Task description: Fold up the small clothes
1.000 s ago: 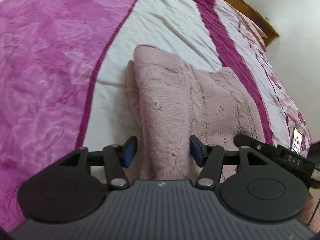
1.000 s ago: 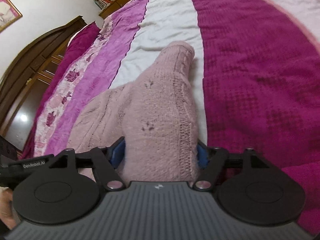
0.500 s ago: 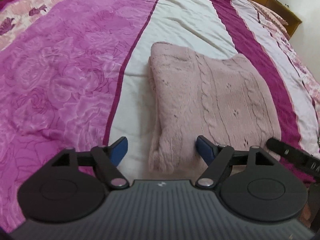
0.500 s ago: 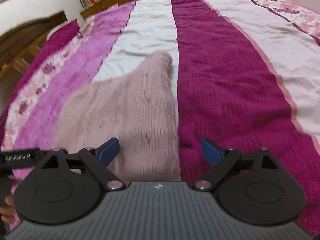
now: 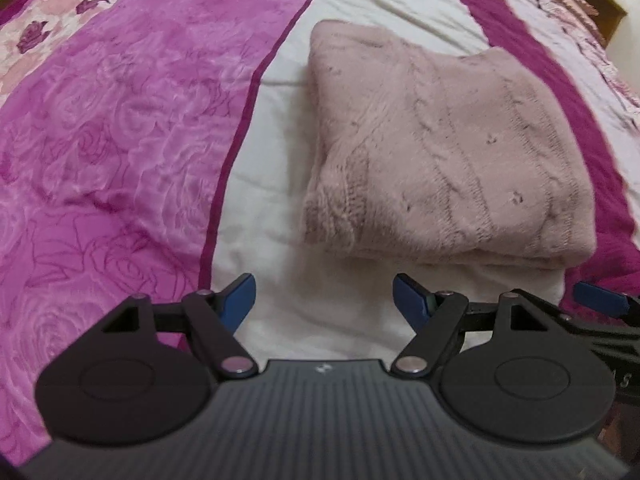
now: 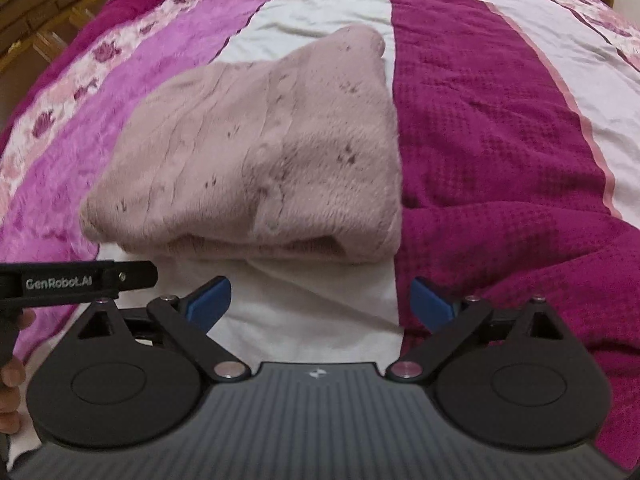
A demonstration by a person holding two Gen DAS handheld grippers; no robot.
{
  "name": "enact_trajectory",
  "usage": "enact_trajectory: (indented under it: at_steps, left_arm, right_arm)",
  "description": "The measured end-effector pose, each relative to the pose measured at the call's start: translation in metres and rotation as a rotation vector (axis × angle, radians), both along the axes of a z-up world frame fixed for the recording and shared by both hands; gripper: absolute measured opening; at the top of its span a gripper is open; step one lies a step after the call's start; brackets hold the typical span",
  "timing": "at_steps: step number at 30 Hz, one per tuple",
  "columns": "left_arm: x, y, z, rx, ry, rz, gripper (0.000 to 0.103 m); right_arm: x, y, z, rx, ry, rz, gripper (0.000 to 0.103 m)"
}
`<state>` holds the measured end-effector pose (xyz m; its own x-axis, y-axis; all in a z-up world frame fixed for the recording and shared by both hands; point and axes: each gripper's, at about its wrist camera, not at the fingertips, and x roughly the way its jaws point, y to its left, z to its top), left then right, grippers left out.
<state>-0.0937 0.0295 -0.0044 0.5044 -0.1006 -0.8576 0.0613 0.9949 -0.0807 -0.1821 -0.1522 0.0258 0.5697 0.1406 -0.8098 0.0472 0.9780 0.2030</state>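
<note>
A folded pale pink knitted sweater (image 5: 440,152) lies flat on the white stripe of the bedspread; it also shows in the right wrist view (image 6: 256,160). My left gripper (image 5: 324,300) is open and empty, a little short of the sweater's near edge and to its left. My right gripper (image 6: 322,304) is open and empty, just short of the sweater's near edge. The right gripper's blue fingertip (image 5: 598,300) shows at the right of the left wrist view. The left gripper's black body (image 6: 76,282) shows at the left of the right wrist view.
The bed is covered by a striped spread: a pink rose-patterned band (image 5: 100,140) to the left, a dark magenta band (image 6: 500,140) to the right. A wooden headboard (image 6: 48,20) stands at the far left, a wall beyond.
Both grippers have let go of the sweater, opened wide and drawn back toward me. The sweater now lies folded and flat on the bed.
</note>
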Motion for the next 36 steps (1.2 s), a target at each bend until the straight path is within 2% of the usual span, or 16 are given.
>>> enact_trajectory:
  at_steps: [10, 36]
  left_arm:
    - [-0.007, -0.004, -0.009, 0.048, -0.004, 0.020, 0.077]
    - [-0.012, -0.005, -0.009, 0.053, -0.016, 0.015, 0.077]
  right_arm:
    - [0.003, 0.000, -0.016, -0.003, 0.069, -0.008, 0.100]
    - [0.005, 0.001, -0.018, 0.009, 0.084, -0.015, 0.100]
